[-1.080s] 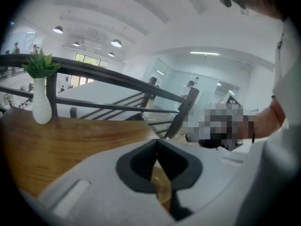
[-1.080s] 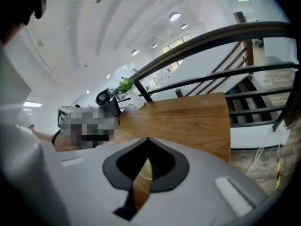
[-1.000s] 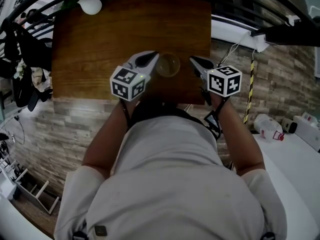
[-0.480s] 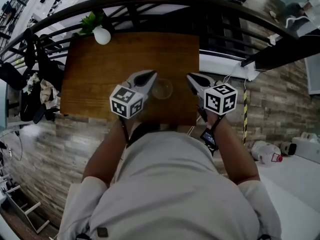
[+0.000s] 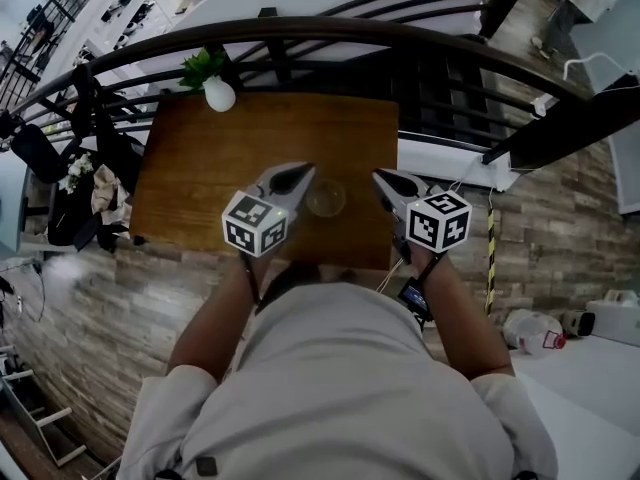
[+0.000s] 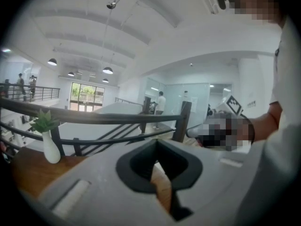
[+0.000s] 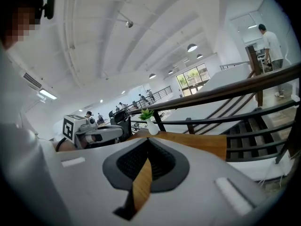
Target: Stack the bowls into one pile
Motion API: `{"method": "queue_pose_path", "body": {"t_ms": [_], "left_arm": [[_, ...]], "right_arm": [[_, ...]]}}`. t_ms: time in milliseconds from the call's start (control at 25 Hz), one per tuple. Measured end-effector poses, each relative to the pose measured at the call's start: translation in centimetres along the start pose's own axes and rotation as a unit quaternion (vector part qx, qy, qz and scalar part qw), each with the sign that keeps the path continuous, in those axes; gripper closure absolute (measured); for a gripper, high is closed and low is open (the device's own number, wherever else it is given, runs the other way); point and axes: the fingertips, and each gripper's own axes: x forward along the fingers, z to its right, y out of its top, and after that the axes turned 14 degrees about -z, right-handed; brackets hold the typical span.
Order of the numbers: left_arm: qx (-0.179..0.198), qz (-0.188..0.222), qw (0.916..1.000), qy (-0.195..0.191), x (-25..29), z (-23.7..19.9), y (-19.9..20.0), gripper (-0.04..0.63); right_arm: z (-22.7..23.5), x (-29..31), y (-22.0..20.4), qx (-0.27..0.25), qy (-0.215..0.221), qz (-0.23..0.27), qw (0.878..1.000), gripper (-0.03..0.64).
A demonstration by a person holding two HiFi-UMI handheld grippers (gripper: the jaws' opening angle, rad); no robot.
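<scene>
I read this as a big open-plan office or lab hall, seen from a mezzanine. A black railing (image 5: 330, 30) runs past my small wooden table (image 5: 200, 178) with its white vase (image 5: 220, 95) of greenery. Beyond it I see a high white ribbed ceiling (image 7: 117, 41), pendant lamps (image 6: 107, 70), glass partitions (image 6: 195, 98) and, probably, people at desks (image 7: 123, 106), too small to be sure. The floor (image 5: 100, 298) looks brick-tiled.

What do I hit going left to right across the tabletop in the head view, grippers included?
White vase with a green plant → left gripper → clear bowl → right gripper. Off the table, further right: plastic bottle on the floor.
</scene>
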Motion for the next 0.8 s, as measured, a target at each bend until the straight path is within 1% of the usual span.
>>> {"method": "queue_pose_path", "body": {"t_ms": [160,280,400,600,800], "left_arm": [[0.003,-0.001,1.0,0.005,-1.4,0.3,-0.4,0.591],[0.007,-0.002,1.0,0.001,-2.9,0.3,-1.1,0.591],[0.012,-0.002,0.9999,-0.006,-4.9,-0.3,-1.7,0.591],[0.028,0.001,0.9992,-0.029,-8.6,-0.9,-2.4,0.591],[0.038,0.005,0.9983,-0.044,-13.6,-2.1,-4.3,0.591]], "right_arm": [[-1.1,0.3,-0.5,0.003,0.007,0.003,1.0,0.609],[-2.7,0.7,-0.9,0.001,0.007,0.006,1.0,0.609],[-5.3,1.5,-0.9,-0.001,0.004,0.012,1.0,0.609],[-9.5,2.3,-1.1,0.006,-0.013,0.03,0.999,0.609],[-14.7,4.7,-2.0,0.009,-0.025,0.042,0.999,0.609]]}}
